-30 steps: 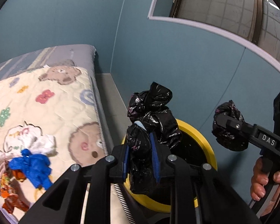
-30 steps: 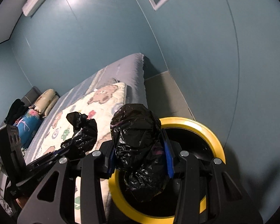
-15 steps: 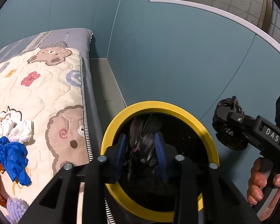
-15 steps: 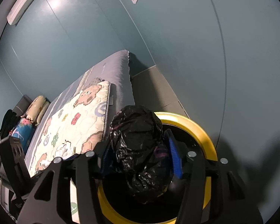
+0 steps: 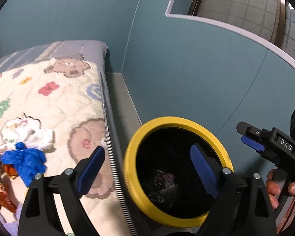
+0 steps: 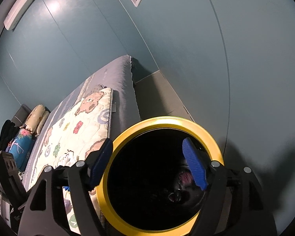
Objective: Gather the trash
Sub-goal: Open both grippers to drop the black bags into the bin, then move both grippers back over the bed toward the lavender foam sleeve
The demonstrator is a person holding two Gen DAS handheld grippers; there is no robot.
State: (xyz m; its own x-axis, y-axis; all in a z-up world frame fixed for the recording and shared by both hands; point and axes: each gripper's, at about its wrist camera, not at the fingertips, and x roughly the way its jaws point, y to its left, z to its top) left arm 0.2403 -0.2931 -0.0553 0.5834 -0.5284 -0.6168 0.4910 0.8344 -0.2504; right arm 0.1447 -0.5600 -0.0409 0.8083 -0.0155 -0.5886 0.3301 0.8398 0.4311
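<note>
A round trash bin with a yellow rim [image 5: 178, 121] [image 6: 165, 120] stands on the floor between the bed and the blue wall. Crumpled black plastic bags [image 5: 163, 184] [image 6: 180, 186] lie in its dark inside. My left gripper [image 5: 147, 169] is open and empty above the bin's left rim. My right gripper [image 6: 149, 162] is open and empty over the bin mouth; it also shows in the left wrist view [image 5: 251, 139]. More trash lies on the quilt: a blue glove [image 5: 24, 162], white tissue [image 5: 32, 135] and orange wrappers [image 5: 0, 188].
The bed with a cartoon bear quilt [image 5: 55, 102] [image 6: 72, 137] runs along the bin's left side. Pillows [image 6: 36, 118] lie at its far end. The blue wall [image 5: 186, 68] stands close behind the bin. A strip of grey floor [image 5: 121, 102] runs between bed and wall.
Both grippers have opened and let go of their black bags, which now lie in the bin. The left gripper has pulled back from the bin mouth.
</note>
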